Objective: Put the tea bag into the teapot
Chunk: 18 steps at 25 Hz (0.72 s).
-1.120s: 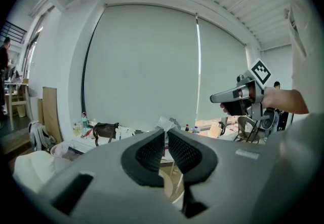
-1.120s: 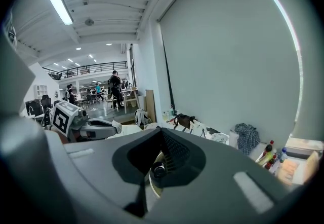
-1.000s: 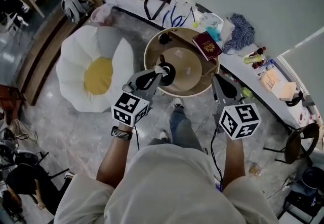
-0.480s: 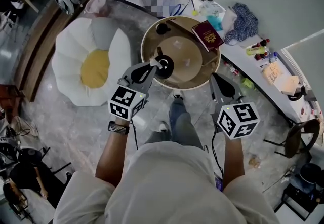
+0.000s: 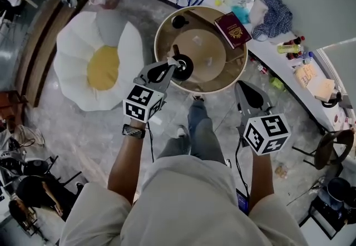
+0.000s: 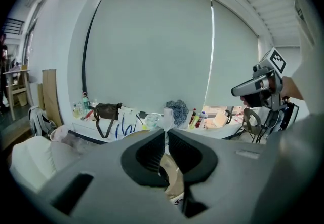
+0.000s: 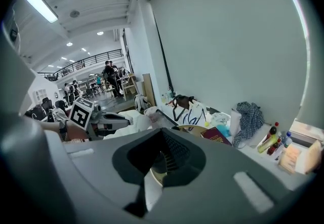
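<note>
Smooth wood table point(image 5: 222, 72); glossy black teapot point(image 5: 185, 66); polished stone floor point(image 5: 100, 133).

Soft even light, fisheye-warped dark edges

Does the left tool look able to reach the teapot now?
Probably yes: the left tool, shut on the tea bag, hangs right at the teapot, with nothing between them.

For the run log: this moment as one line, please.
left gripper: jaws shut on tea bag, at teapot | right gripper: jaws shut, empty, beside table | tea bag: not yet in teapot
</note>
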Tool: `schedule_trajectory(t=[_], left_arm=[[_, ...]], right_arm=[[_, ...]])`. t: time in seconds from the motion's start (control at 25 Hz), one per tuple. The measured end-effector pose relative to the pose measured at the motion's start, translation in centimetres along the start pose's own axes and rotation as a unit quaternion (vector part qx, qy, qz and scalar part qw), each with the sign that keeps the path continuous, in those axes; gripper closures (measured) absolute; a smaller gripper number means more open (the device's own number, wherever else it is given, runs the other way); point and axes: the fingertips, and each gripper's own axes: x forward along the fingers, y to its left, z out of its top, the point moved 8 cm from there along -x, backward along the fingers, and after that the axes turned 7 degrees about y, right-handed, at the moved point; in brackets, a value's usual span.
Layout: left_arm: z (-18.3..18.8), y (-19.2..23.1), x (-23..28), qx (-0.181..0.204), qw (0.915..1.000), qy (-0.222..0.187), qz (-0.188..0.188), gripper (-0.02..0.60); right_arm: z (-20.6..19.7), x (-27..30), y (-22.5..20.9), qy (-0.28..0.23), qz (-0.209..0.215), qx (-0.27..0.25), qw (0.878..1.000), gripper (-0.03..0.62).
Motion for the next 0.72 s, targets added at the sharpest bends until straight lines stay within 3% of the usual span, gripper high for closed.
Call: schedule_trajectory(t=[0.52, 0.72], left_arm=[[-4.1, 3.0, 7.0, 0.039, 0.9952, 0.089, -0.014, 0.558], [-5.8, 3.5, 9.2, 0.033, 0.9931, 0.110, -0.026, 0.558]], right_arm=[[-1.2, 3.8, -2.5, 0.041, -0.001, 0.023, 0.999, 0.589], [-1.3, 4.8, -3.0, 0.053, -0.002, 0.028, 0.998, 0.589]])
